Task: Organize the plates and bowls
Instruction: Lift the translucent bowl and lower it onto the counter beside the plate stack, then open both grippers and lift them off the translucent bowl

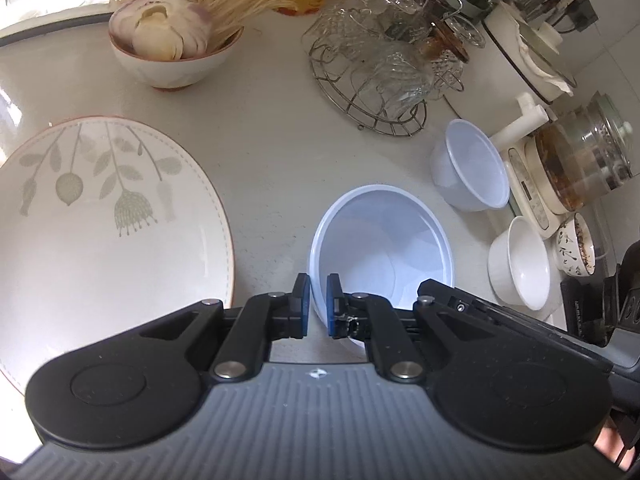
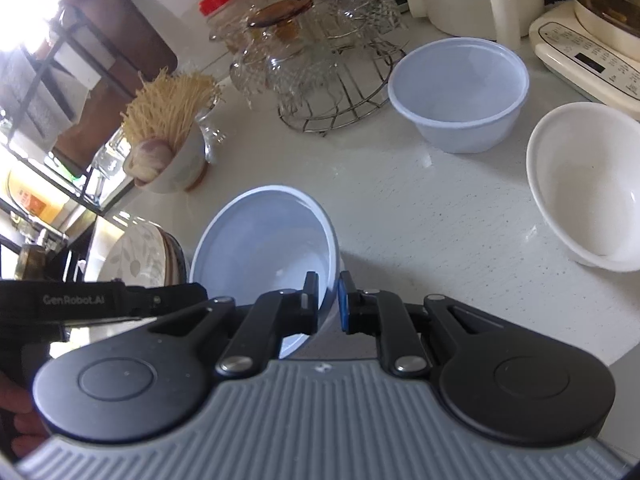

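Both grippers hold one pale blue plastic bowl (image 1: 384, 248) (image 2: 264, 248), tilted above the white counter. My left gripper (image 1: 317, 300) is shut on the bowl's left rim. My right gripper (image 2: 329, 300) is shut on the opposite rim. A large plate with a leaf pattern (image 1: 100, 220) lies to the left of the bowl, and it shows as the top of a stack (image 2: 140, 256) in the right wrist view. A second blue plastic bowl (image 1: 472, 168) (image 2: 460, 92) and a white ceramic bowl (image 1: 520, 264) (image 2: 588, 184) stand on the counter to the right.
A wire rack of glasses (image 1: 380, 68) (image 2: 320, 68) stands at the back. A bowl with garlic and dry noodles (image 1: 168, 48) (image 2: 168, 160) is at the back left. A glass kettle on its base (image 1: 576, 160) and a small patterned bowl (image 1: 576, 248) crowd the right edge.
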{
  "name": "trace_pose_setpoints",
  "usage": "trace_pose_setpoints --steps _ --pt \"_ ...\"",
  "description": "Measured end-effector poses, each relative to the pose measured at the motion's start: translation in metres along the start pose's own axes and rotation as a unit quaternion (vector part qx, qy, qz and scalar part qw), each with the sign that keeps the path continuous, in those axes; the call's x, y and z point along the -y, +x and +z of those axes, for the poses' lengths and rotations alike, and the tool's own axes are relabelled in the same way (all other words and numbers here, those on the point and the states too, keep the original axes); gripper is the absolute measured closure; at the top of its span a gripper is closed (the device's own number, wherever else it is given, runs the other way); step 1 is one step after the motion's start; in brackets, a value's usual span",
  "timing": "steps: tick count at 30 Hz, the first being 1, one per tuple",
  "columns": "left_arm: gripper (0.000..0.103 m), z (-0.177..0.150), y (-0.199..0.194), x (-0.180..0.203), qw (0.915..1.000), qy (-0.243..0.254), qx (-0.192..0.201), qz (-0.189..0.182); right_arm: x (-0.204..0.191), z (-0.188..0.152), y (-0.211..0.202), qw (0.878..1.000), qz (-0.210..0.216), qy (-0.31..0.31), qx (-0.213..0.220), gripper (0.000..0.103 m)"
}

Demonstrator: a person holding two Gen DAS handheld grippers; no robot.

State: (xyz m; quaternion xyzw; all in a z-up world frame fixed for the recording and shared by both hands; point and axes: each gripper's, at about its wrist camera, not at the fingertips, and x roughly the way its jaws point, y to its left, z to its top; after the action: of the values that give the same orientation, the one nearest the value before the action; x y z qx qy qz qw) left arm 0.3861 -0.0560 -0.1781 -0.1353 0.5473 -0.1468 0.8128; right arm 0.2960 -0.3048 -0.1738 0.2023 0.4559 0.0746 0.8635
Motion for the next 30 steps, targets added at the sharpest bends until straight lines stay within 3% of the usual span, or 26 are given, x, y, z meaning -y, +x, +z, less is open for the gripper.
trace_pose_setpoints --steps 13,15,19,30 --pt "0.093 -0.004 0.003 -0.003 1.0000 0.002 0.003 0.002 -0.002 0.000 0.008 1.000 -0.006 0.007 -0.008 0.088" --pt "0.086 -0.004 0.002 -0.004 1.0000 0.003 0.001 0.005 -0.002 0.002 0.007 1.000 -0.007 0.009 -0.010 0.088" --pt "0.070 -0.004 -0.003 -0.003 0.9999 0.004 0.005 0.010 -0.003 0.003 0.000 1.000 -0.008 0.011 -0.001 0.059" --pt "0.065 0.000 -0.046 0.014 0.9979 0.045 0.047 0.005 -0.023 0.014 -0.039 0.999 -0.015 -0.020 0.047 0.059"
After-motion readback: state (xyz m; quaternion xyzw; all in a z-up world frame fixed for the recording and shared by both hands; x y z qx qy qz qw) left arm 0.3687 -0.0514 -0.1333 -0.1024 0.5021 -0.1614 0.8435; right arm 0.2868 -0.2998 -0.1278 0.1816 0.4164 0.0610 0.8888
